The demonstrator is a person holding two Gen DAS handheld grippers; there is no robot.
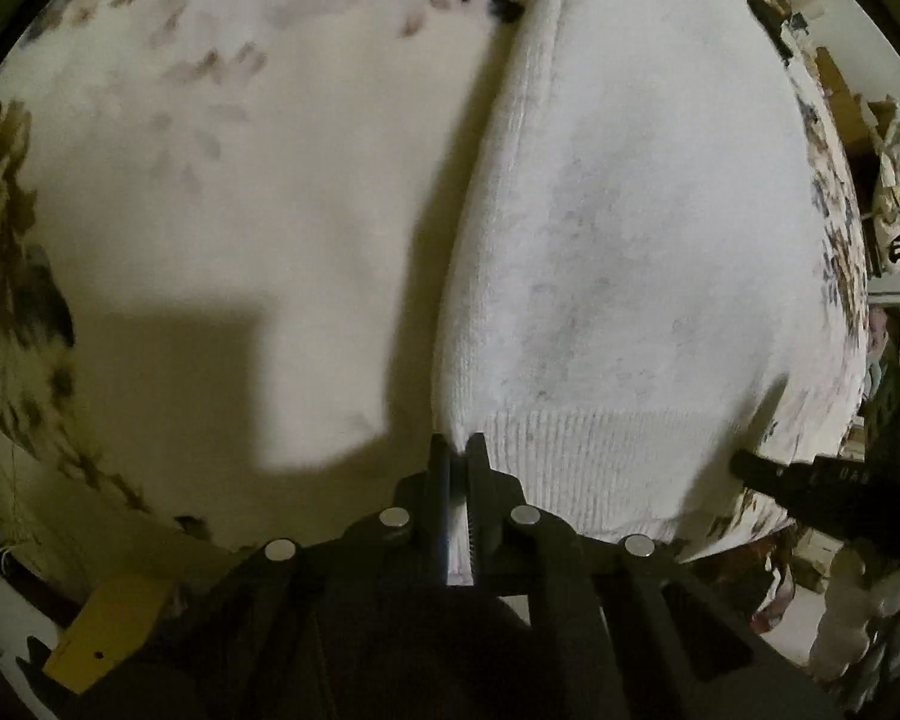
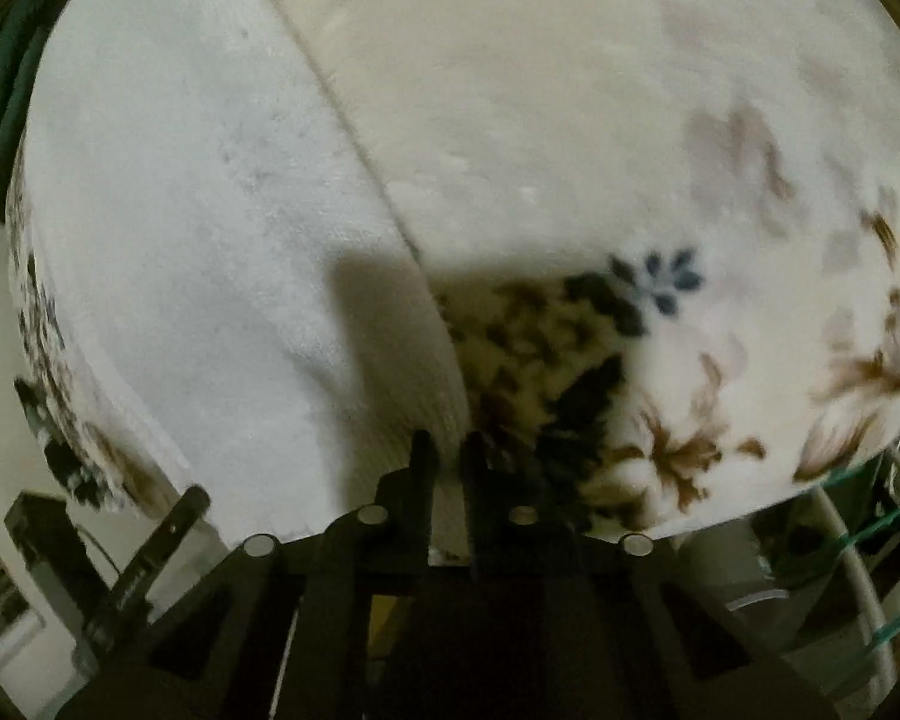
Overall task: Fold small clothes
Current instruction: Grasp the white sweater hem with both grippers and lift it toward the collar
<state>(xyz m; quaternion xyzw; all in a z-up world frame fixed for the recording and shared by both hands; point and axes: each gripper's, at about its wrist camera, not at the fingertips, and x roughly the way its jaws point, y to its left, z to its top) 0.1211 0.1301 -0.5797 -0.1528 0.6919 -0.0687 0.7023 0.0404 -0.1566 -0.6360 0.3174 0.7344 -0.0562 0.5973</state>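
Two grippers, left point(image 1: 459, 441) and right point(image 2: 447, 441), each clamped on ribbed hem of white knit sweater point(image 1: 630, 228), spread over floral blanket point(image 1: 210, 150)

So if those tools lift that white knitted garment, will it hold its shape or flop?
Probably flop: the white knit garment lies limp on the floral cloth. Likely light and grippy; its ribbed hem looks soft, not slick.

A lived-in home room. A soft cream fleece blanket with brown and navy flowers point(image 2: 660, 324) covers the surface. Stacked cardboard boxes and bundled white bags point(image 1: 897, 192) crowd the edge.
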